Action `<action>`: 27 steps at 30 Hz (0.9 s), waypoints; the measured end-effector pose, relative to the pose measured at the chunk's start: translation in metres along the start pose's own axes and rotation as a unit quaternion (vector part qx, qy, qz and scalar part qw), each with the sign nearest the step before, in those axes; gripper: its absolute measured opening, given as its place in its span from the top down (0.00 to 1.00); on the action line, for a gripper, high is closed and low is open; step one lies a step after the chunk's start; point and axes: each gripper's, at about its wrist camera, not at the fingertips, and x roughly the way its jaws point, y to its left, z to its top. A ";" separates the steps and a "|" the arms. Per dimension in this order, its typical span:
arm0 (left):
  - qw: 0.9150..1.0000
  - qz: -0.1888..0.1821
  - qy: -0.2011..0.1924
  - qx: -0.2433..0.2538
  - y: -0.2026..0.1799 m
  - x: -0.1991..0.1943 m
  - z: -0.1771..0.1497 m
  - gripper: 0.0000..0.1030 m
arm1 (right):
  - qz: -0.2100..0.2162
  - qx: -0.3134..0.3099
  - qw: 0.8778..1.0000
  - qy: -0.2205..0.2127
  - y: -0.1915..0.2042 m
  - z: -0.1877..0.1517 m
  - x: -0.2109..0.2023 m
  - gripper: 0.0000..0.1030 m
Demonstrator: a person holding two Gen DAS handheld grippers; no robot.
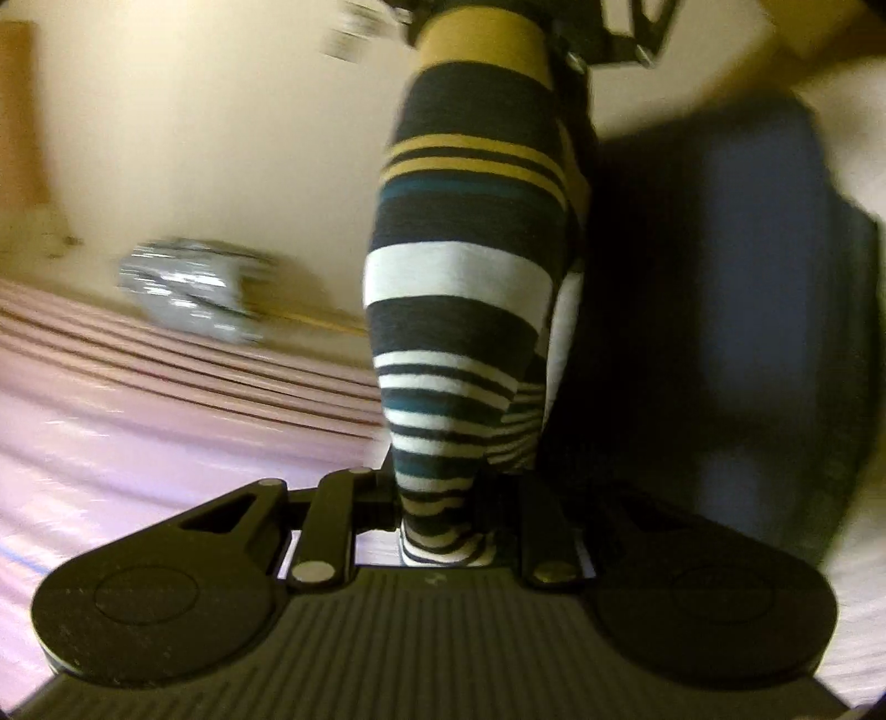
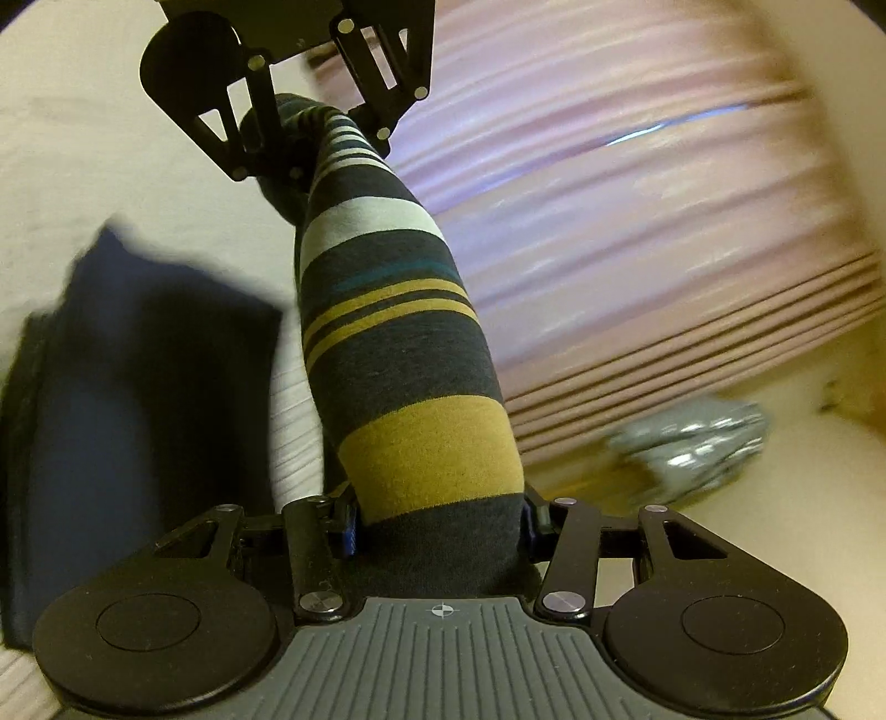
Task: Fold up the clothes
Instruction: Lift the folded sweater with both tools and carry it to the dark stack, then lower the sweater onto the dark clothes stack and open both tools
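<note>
A striped sock (image 1: 470,266) in dark grey, white, teal and mustard hangs stretched in the air between my two grippers. My left gripper (image 1: 447,520) is shut on its narrow, finely striped end. My right gripper (image 2: 440,526) is shut on the wide end, just below the broad mustard band of the sock (image 2: 398,343). The two grippers face each other. In the left wrist view the right gripper (image 1: 587,39) sits at the top edge. In the right wrist view the left gripper (image 2: 288,133) sits at the top left. The pictures are blurred by motion.
A dark navy folded cloth (image 1: 731,288) (image 2: 138,376) lies on the cream surface (image 1: 194,138) beside the sock. A pink striped cover (image 1: 138,432) (image 2: 637,221) spreads on the other side. A grey crumpled thing (image 1: 188,288) (image 2: 692,448) lies near its edge.
</note>
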 end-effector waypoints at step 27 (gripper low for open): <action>0.999 -0.037 0.030 0.007 -0.055 0.015 -0.041 0.74 | 0.031 0.006 0.997 0.072 0.108 -0.006 -0.002 0.42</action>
